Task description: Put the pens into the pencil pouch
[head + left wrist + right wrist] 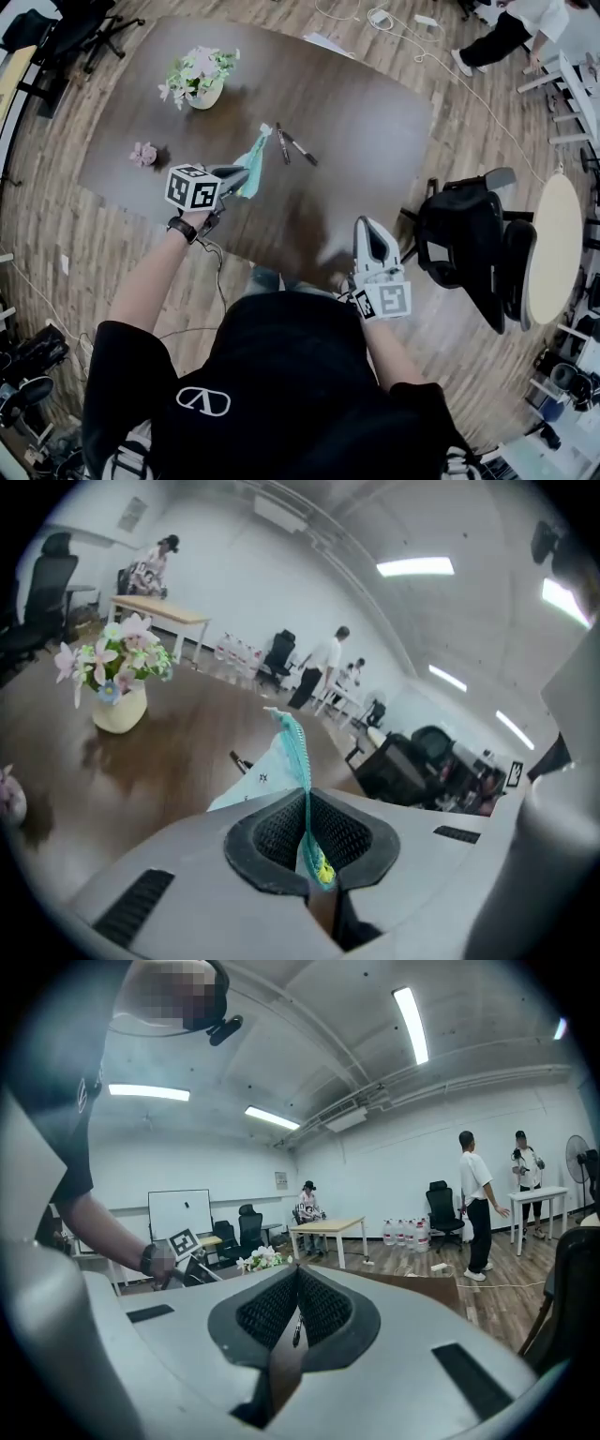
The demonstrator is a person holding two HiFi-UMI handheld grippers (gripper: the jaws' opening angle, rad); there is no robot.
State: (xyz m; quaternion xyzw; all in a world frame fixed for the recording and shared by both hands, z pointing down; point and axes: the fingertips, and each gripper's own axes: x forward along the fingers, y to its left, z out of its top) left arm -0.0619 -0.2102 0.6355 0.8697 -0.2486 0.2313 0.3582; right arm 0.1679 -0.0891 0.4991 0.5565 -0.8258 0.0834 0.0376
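A teal and white pencil pouch (pixel 255 155) hangs above the dark wooden table (pixel 366 122), with my left gripper (pixel 246 173) shut on its zipper edge. In the left gripper view the teal zipper strip of the pouch (pixel 281 761) is pinched between the black pads (pixel 272 832) of the left gripper (pixel 307 834). Two dark pens (pixel 292 147) lie side by side on the table just right of the pouch; the end of one pen (pixel 239 759) shows beside it. My right gripper (pixel 367 225) is shut and empty at the table's near edge, with its jaws (pixel 296 1312) together.
A flower vase (pixel 199 80) and a small pink flower (pixel 143 154) stand on the table's left part. A black office chair (pixel 469 239) and a round side table (pixel 553 248) are to the right. People stand in the room beyond.
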